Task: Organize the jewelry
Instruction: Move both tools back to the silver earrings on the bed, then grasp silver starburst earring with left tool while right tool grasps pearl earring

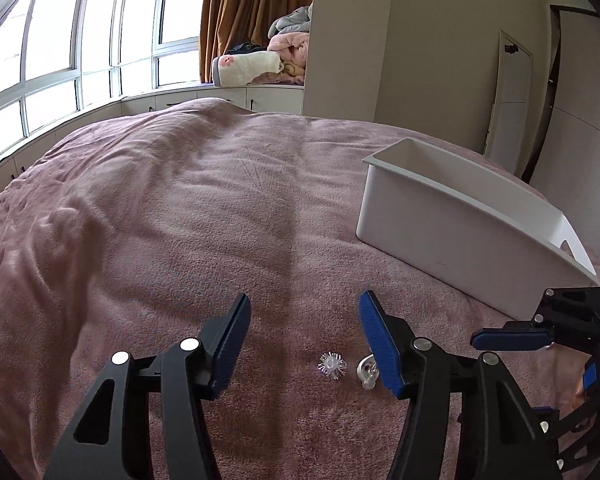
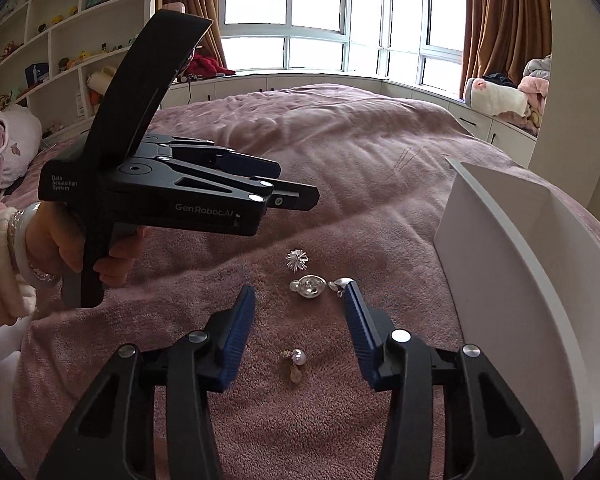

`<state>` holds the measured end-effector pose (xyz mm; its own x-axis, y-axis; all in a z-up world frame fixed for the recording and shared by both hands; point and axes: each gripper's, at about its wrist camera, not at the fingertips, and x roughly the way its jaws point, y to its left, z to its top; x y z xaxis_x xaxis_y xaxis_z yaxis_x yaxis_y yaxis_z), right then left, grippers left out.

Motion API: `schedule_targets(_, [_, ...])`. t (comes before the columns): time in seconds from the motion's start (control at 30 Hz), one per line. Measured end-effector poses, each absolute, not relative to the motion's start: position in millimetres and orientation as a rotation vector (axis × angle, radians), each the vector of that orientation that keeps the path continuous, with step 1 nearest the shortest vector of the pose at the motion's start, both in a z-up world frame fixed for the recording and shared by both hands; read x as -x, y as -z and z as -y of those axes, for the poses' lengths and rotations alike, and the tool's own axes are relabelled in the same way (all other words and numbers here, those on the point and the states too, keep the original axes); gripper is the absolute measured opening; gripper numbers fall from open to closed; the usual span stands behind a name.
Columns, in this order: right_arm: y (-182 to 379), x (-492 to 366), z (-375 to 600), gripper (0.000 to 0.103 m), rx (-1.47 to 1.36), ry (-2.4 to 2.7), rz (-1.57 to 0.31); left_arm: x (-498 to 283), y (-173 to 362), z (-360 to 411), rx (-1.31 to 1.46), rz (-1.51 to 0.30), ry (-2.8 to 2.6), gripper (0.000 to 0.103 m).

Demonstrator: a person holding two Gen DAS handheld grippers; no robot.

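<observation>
Four jewelry pieces are seen on the pink blanket beside one white bin, with the left gripper and right gripper both spread wide, nothing held.

White bin cropped — silver earring half-hidden.

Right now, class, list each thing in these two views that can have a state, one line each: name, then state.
left gripper: open, empty, above the blanket
right gripper: open, empty
white bin: upright on the bed, inside hidden
spiky clear earring: loose on the blanket
silver round earring: loose on the blanket
silver leaf piece: beside the right gripper's finger
pearl earring: loose on the blanket
</observation>
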<state>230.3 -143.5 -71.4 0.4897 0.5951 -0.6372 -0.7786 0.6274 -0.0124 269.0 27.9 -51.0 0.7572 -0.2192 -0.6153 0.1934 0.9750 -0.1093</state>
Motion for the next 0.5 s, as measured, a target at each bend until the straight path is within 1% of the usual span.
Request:
schedule_targets(0.13, [88, -238, 143, 0.045, 0.321, -0.850, -0.724, -271, 67, -26, 0.059, -0.703, 0.251, 0.055])
schedule_targets(0.23, [98, -242, 140, 0.042, 0.354, -0.835, -0.762, -274, 77, -24, 0.055, -0.735, 0.258, 0.055])
schedule_targets(0.27, [102, -242, 140, 0.039, 0.362, -0.836, -0.774, -275, 80, -23, 0.051, -0.749, 0.260, 0.054])
schedule_targets(0.3, [106, -243, 138, 0.038, 0.372, -0.833, -0.787, -276, 83, -22, 0.045, -0.762, 0.260, 0.053])
schedule_targets(0.33, [110, -243, 137, 0.038, 0.390, -0.825, -0.798, -277, 85, -21, 0.036, -0.776, 0.262, 0.049])
schedule_targets(0.43, [117, -242, 132, 0.032, 0.425, -0.816, -0.816, -279, 93, -14, -0.003, -0.812, 0.269, 0.043])
schedule_targets(0.5, [117, -241, 132, 0.021, 0.428, -0.828, -0.822, -279, 97, -11, -0.027, -0.819, 0.261, 0.041])
